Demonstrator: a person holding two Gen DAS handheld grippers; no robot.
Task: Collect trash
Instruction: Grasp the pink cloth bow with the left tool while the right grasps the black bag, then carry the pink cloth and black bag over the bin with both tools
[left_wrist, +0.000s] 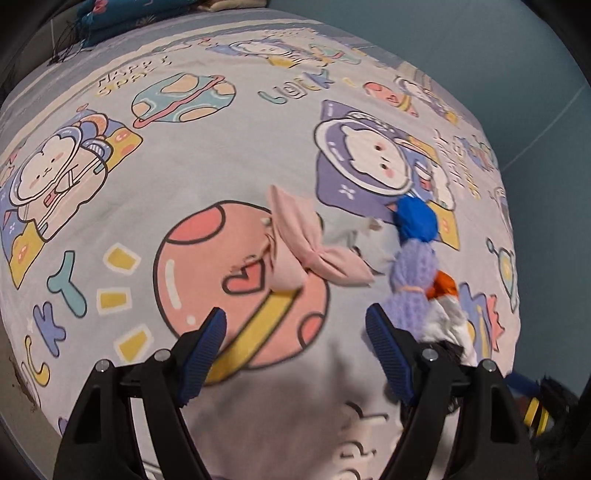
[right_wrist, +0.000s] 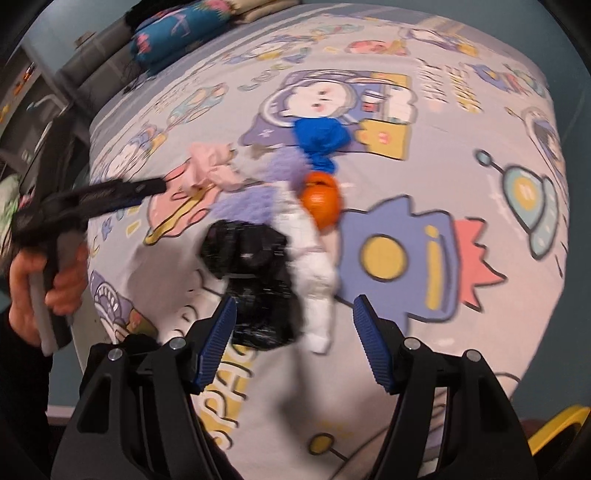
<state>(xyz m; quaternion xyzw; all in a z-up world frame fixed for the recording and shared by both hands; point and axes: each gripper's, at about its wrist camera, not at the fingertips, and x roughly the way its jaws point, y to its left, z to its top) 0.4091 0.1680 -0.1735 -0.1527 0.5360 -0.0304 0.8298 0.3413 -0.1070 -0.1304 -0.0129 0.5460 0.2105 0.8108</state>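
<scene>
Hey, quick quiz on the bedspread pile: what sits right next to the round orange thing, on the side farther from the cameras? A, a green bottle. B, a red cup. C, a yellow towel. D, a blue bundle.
D: in the right wrist view a blue bundle lies just beyond the orange thing; nothing yellow, green or red sits in the pile.

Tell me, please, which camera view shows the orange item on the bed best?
The right wrist view: the orange item shows nearly whole among the clothes, slightly blurred. In the left wrist view only a sliver peeks out between the purple knit piece and the white cloth.
</scene>
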